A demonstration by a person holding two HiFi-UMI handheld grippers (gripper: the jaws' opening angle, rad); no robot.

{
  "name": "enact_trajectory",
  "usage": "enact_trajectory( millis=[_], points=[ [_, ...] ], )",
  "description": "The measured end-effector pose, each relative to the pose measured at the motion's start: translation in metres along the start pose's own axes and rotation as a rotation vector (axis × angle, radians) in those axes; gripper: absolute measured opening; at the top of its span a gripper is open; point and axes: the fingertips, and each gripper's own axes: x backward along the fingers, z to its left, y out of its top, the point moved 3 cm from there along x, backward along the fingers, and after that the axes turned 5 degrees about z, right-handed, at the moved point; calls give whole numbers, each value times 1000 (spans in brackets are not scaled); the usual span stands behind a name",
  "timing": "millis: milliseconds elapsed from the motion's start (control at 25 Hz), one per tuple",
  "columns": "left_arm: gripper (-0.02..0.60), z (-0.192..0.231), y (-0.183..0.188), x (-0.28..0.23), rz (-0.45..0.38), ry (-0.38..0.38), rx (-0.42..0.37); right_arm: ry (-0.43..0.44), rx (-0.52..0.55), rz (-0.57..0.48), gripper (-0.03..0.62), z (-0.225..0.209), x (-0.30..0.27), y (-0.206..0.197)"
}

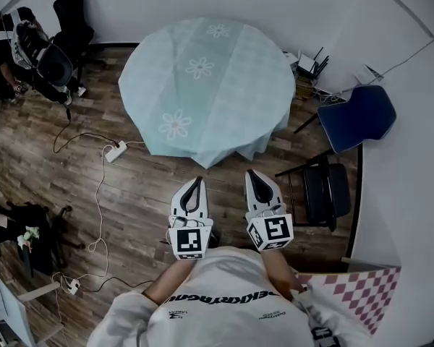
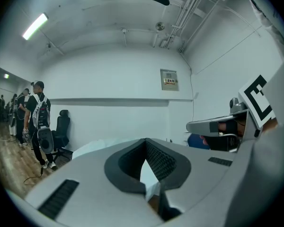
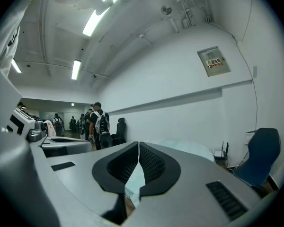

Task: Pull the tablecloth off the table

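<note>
Left claw (image 1: 194, 182) closed, empty. Right claw (image 1: 252, 173) closed, empty. Both side by side above wood floor (image 1: 137, 186), just short of the table's near edge. Daisy-print tablecloth (image 1: 202, 78) spread over the whole round table, draping its edges. Blue chair (image 1: 362, 118) off the table's right edge.

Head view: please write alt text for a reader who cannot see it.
A pale green flower-print tablecloth lies spread round, untouched. The left gripper and right gripper point at it over the wood floor, jaws shut on nothing. A blue chair stands to its right.
</note>
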Motion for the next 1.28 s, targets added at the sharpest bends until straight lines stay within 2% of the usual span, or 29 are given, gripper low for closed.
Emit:
enact_trajectory(
  millis=[240, 480, 600, 920, 1040, 1280],
  points=[
    [15, 19, -8, -48, 45, 28, 39, 0, 14, 28, 39, -24, -47, 4],
    [15, 16, -8, -112, 58, 93, 25, 59, 11, 32, 40, -75, -101, 5],
    [15, 11, -7, -155, 68, 155, 20, 111, 18, 26, 40, -114, -129, 10],
    [15, -7, 15, -288, 129, 311, 29, 218, -14, 60, 40, -248, -219, 34],
    [15, 0, 19, -319, 147, 349, 20, 255, -2, 73, 40, -271, -246, 39],
    [15, 35, 9, -362, 200, 393, 62, 274, -9, 136, 40, -291, -303, 31]
  ],
)
